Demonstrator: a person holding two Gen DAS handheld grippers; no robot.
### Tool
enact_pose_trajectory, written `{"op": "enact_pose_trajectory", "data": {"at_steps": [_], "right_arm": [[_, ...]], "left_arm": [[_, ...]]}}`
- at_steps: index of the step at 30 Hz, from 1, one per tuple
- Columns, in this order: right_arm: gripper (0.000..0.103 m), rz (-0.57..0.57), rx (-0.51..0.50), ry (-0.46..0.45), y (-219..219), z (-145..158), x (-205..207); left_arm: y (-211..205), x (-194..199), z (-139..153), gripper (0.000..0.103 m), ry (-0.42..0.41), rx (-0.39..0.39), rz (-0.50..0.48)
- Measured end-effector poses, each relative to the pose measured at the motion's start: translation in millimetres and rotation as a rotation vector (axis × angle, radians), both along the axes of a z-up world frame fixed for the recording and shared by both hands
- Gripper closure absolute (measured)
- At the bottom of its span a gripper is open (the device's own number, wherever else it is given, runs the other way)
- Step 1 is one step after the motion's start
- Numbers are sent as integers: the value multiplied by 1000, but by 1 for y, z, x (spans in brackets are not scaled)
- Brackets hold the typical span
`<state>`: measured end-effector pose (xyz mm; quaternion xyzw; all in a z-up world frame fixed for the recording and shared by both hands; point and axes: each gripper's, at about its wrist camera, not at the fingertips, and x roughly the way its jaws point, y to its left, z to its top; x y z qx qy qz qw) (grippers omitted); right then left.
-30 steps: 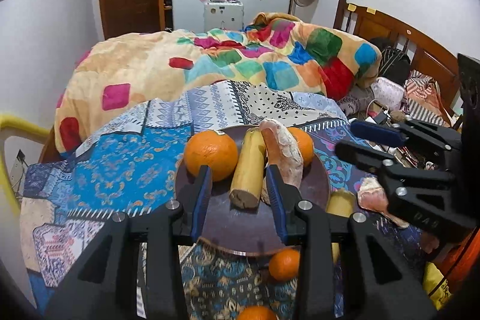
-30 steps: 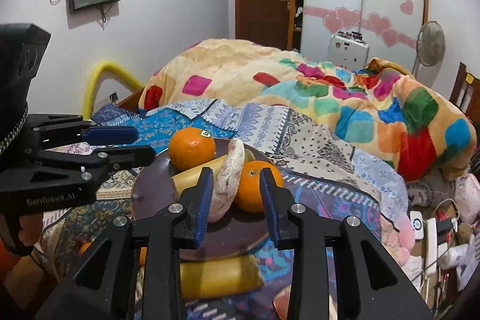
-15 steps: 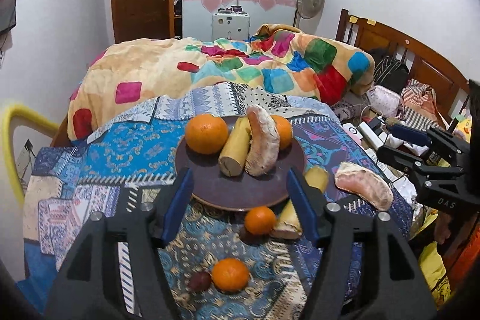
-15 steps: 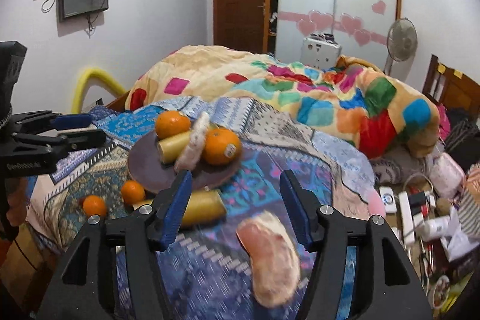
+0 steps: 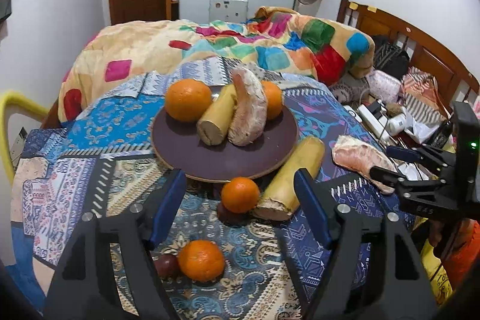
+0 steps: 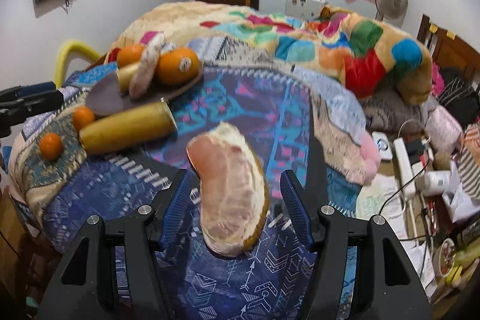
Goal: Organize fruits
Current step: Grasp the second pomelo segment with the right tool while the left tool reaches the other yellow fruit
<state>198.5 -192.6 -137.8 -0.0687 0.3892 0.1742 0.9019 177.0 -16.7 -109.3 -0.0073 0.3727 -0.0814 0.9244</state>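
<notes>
A dark round plate (image 5: 210,158) on the patterned cloth holds two oranges (image 5: 188,100), a yellow cut piece (image 5: 216,119) and a pink pomelo segment (image 5: 249,112). In front of it lie a small orange (image 5: 240,194), another orange (image 5: 201,260), a dark fruit (image 5: 165,264) and a yellow piece (image 5: 293,180). My left gripper (image 5: 240,206) is open above the small orange. A second pomelo segment (image 6: 231,197) lies between the open fingers of my right gripper (image 6: 237,200), not clamped. It also shows in the left wrist view (image 5: 360,161).
A colourful quilt (image 5: 240,50) covers the bed behind the plate. Clutter with a power strip (image 6: 405,167) lies to the right by the wooden headboard (image 5: 420,50). A yellow bar (image 5: 12,122) stands at the left.
Both grippers have opened wide and pulled back from the plate. The right one has swung right and now straddles the loose pomelo segment; the left one sits over the small oranges.
</notes>
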Motion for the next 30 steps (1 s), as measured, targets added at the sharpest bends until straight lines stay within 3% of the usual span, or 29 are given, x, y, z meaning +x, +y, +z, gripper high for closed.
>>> {"op": "enact_pose_trajectory", "data": {"at_steps": [5,7,15,22,30], "right_arm": [[45,8,1,11,4,-12,4],[53,10,-10,-1,6,-12,3],[55,24,17,-4,0,-11,-7],[56,42,40,2,-5,-10,-20],[56,34,84,-2,-10,-11,-25]], "left_arm": [[-19,9,-9,29,21,47,-42],[-28,11,-11,29,19,64,-63],[-65,25,-19,31,42,109,-142],[-83,39,-30,52,101,181,-198],[-94,44,-33,56,148,266,-233]]}}
